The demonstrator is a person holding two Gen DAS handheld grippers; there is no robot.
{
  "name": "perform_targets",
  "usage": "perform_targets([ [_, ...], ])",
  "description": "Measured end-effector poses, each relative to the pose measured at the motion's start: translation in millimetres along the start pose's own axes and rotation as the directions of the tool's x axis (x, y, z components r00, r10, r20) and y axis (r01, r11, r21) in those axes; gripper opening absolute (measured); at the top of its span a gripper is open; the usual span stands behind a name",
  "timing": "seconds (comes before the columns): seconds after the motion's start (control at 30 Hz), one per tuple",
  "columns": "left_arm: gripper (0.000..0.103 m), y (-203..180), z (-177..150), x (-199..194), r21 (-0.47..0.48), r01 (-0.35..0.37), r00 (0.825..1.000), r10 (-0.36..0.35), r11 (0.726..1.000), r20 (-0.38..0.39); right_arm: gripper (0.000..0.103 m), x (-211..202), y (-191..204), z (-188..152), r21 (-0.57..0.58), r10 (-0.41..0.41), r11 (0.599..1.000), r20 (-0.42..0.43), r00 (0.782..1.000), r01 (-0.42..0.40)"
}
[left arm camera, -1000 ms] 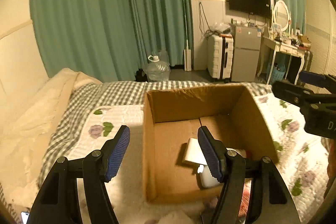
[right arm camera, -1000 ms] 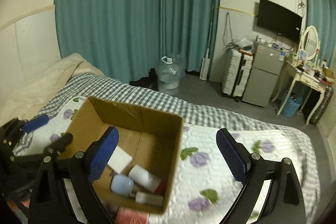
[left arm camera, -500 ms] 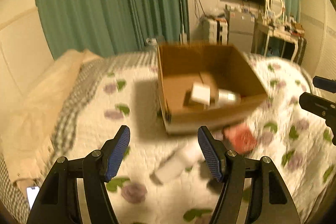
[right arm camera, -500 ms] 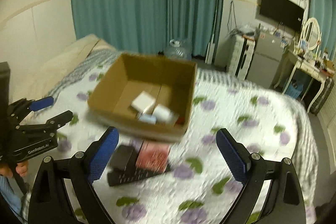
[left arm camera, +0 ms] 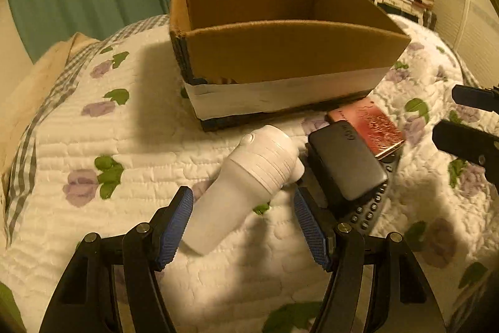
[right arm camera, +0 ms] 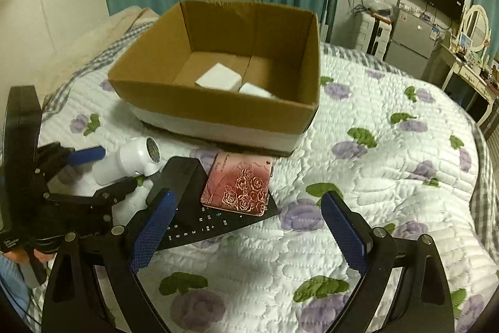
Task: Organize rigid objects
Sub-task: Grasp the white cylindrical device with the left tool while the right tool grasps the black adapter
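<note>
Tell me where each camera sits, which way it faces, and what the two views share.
Left wrist: rides the left gripper, low over the bed, facing a white lint shaver between its open fingers, cardboard box beyond; the right gripper's tips show at the right edge.
Right wrist: rides the right gripper, higher, looking into the box at white items; the left gripper shows at left.
Shared: box, shaver, black case, pink case, remote.

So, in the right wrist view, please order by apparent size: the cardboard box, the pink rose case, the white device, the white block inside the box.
1. cardboard box
2. pink rose case
3. white device, partly hidden by the left gripper
4. white block

The block lies farther away, so ranks 3 and 4 are unsure.
</note>
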State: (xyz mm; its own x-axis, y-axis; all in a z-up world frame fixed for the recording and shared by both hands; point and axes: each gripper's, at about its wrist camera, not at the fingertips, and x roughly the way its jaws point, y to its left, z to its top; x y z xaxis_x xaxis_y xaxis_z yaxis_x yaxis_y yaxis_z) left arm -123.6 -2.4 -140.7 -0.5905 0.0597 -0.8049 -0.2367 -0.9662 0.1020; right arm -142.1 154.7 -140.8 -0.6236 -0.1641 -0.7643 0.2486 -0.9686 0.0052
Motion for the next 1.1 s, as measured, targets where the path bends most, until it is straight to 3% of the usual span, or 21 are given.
perform_targets([
  [0.27,0.066,-10,5,27,0.049,-0.03,0.998,0.033,0.998,-0.057,0.095,16,1,-2,0.015,0.021,1.0,-0.025,0.999,-0.02],
  [0.3,0.062,-11,4,25,0.055,-0.033,0.998,0.036,0.998,-0.052,0.095,16,2,-3,0.014,0.02,1.0,-0.026,0.999,-0.02],
  [0.37,0.044,-11,3,16,0.046,-0.006,0.999,0.008,0.999,-0.039,0.095,16,5,-3,0.0,0.009,1.0,-0.021,1.0,-0.009],
  [0.67,0.043,6,-8,-48,-0.083,-0.032,0.999,0.035,0.996,0.039,0.094,9,30,-2,-0.051,0.022,0.998,0.013,1.0,-0.022],
  [0.83,0.043,16,-14,-51,-0.118,-0.073,0.996,0.077,0.99,0.037,0.094,24,57,-1,-0.062,0.041,0.997,-0.011,0.999,-0.042],
  [1.0,0.043,30,-21,-39,-0.147,-0.111,0.994,0.112,0.983,-0.002,0.085,49,76,2,-0.083,0.007,0.997,-0.044,0.999,-0.01],
  [1.1,0.043,33,-23,-39,-0.153,-0.108,0.994,0.109,0.982,-0.003,0.069,64,81,-2,-0.091,-0.001,0.996,-0.08,0.997,-0.006],
])
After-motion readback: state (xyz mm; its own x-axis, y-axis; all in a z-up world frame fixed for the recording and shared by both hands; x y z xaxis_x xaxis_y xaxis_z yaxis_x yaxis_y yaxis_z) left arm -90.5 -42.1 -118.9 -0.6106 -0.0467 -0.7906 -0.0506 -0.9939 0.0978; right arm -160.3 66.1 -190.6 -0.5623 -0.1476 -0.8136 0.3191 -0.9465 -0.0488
